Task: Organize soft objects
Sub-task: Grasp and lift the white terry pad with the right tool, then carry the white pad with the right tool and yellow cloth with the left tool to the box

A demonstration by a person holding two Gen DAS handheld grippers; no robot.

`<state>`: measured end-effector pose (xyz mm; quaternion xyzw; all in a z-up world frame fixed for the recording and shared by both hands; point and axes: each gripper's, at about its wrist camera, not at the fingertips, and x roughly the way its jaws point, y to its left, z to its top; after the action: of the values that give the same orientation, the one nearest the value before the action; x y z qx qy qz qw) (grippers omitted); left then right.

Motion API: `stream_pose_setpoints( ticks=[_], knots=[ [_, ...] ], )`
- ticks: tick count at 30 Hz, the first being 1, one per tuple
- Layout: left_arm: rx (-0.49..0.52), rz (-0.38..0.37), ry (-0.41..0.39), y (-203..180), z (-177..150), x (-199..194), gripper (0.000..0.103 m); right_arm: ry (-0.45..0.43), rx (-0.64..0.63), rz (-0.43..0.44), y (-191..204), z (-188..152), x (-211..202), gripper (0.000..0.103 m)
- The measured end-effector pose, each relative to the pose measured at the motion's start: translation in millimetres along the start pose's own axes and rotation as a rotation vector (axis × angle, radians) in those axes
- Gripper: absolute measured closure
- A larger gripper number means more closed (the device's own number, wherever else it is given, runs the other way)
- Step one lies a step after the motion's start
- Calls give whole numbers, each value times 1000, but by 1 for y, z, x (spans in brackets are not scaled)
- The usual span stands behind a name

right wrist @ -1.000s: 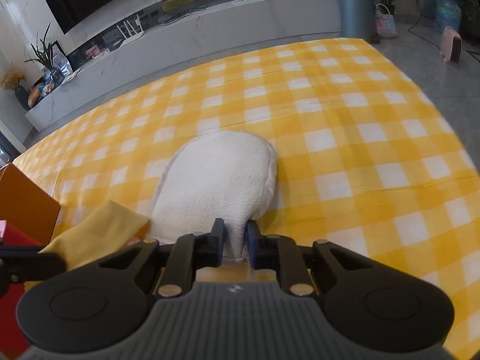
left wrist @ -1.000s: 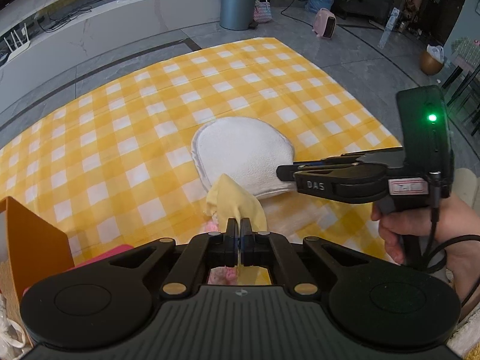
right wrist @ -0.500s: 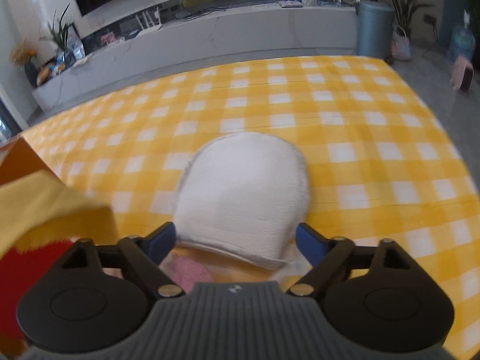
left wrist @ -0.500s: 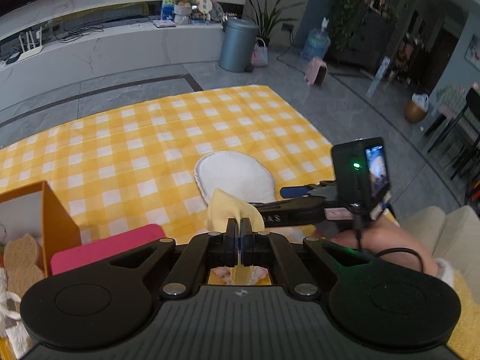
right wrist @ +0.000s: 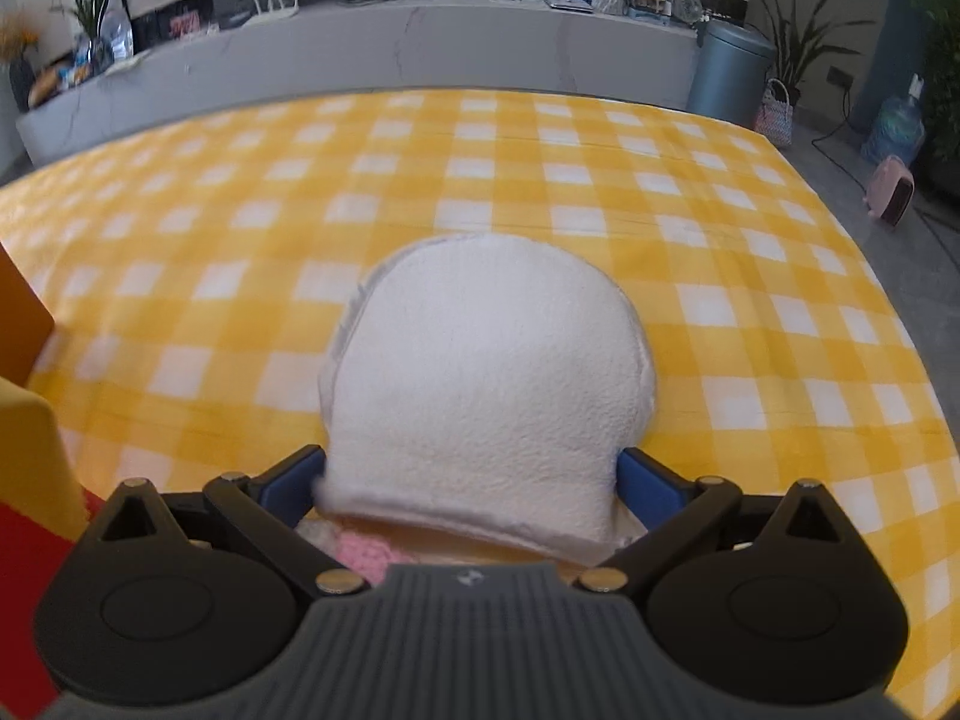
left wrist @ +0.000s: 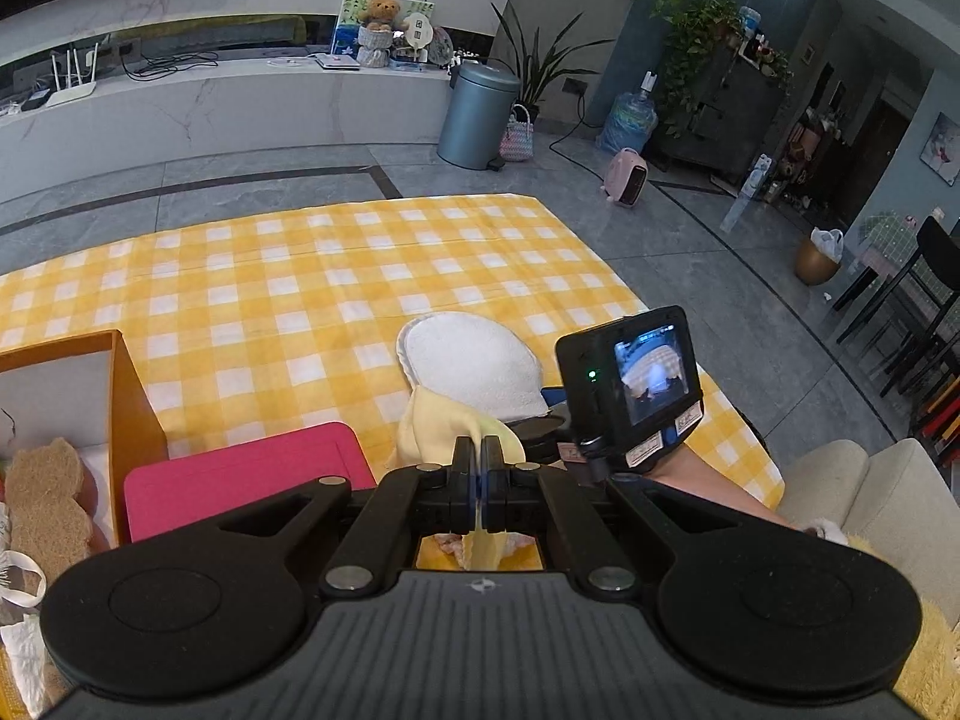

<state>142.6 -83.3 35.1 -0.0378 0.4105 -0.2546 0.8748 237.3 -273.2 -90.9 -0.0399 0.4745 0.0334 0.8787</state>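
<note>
White fleece pad (right wrist: 486, 384) lies straight ahead of the right gripper (right wrist: 471, 480), near end between its just-spread, wide-open jaws, long axis running away.

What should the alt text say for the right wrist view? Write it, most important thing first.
The right gripper, jaws just opened wide, straddles the near edge of a white fleecy mitt-shaped pad lying on a yellow checked cloth. Something pink and knitted peeks from beneath the pad.
</note>
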Motion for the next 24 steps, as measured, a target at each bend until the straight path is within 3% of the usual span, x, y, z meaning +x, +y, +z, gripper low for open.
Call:
stream_pose_setpoints(
  ticks=[3, 6, 7, 8, 11, 21, 24],
  knots=[
    [-7, 0, -1, 0, 0, 1, 102, -11, -16, 9, 0, -1, -3, 10],
    [-8, 7, -3, 1, -1, 0, 102, -22, -11, 28, -4, -1, -10, 38],
    [-11, 9, -3, 1, -1, 1, 102, -21, -14, 24, -7, -1, -12, 53],
    [-15, 12, 0, 1, -1, 1, 102, -20, -10, 27, -8, 0, -15, 62],
    [-12, 33, 14, 0, 0, 5, 102, -15, 39, 48, -18, 0, -24, 72],
    [-22, 66, 5, -7, 9, 10, 102, -97, 98, 116, -39, 1, -70, 75],
    [-14, 61, 7, -13, 11, 11, 102, -76, 119, 176, -45, -1, -72, 72]
  ],
)
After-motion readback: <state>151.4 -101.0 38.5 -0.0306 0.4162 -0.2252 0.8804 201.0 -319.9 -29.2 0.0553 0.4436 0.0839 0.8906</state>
